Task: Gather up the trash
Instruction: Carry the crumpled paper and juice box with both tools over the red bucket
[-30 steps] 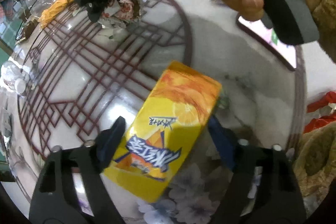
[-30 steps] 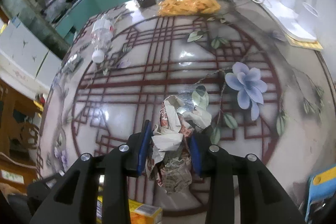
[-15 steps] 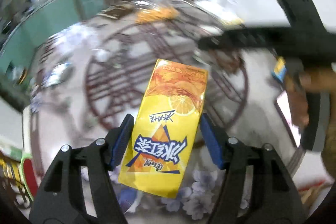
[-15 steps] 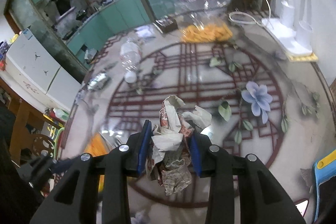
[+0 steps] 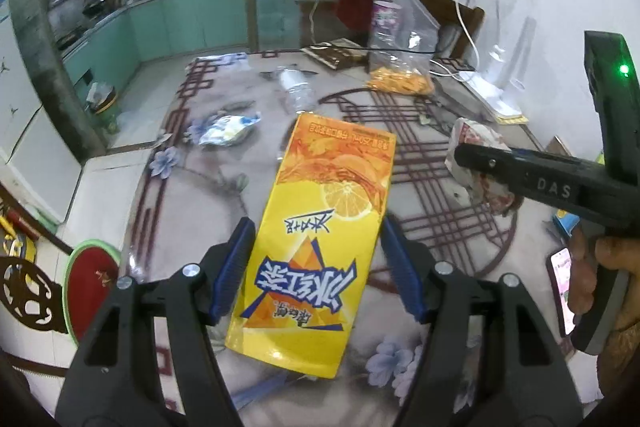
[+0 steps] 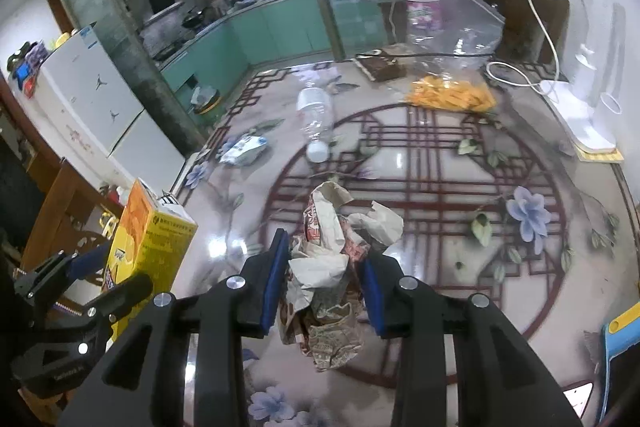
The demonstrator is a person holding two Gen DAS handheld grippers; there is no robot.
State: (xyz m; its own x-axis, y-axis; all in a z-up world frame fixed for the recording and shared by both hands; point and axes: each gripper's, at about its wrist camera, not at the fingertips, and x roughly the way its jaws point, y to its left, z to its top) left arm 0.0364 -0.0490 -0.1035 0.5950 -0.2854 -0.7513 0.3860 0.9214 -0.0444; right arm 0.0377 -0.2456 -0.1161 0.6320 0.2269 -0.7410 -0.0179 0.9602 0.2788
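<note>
My left gripper [image 5: 316, 263] is shut on a yellow drink carton [image 5: 320, 239] and holds it above the table; the carton also shows at the left of the right wrist view [image 6: 148, 239]. My right gripper [image 6: 322, 275] is shut on a crumpled paper wrapper [image 6: 328, 267], held above the table; the wrapper also shows at the right of the left wrist view [image 5: 476, 163]. On the table lie an empty clear plastic bottle [image 6: 316, 115] and a blue-white crumpled snack bag [image 6: 244, 149].
A glass-topped table with a red lattice pattern [image 6: 440, 167] carries a clear bag of orange snacks [image 6: 448, 95], a white lamp base with cable [image 6: 580, 115] and a phone [image 5: 560, 287]. A chair with a red cushion [image 5: 92, 283] stands at the left.
Both grippers have risen and tilted up from the table with their loads. The carton and wrapper stay gripped. The view now takes in the room beyond the table.
</note>
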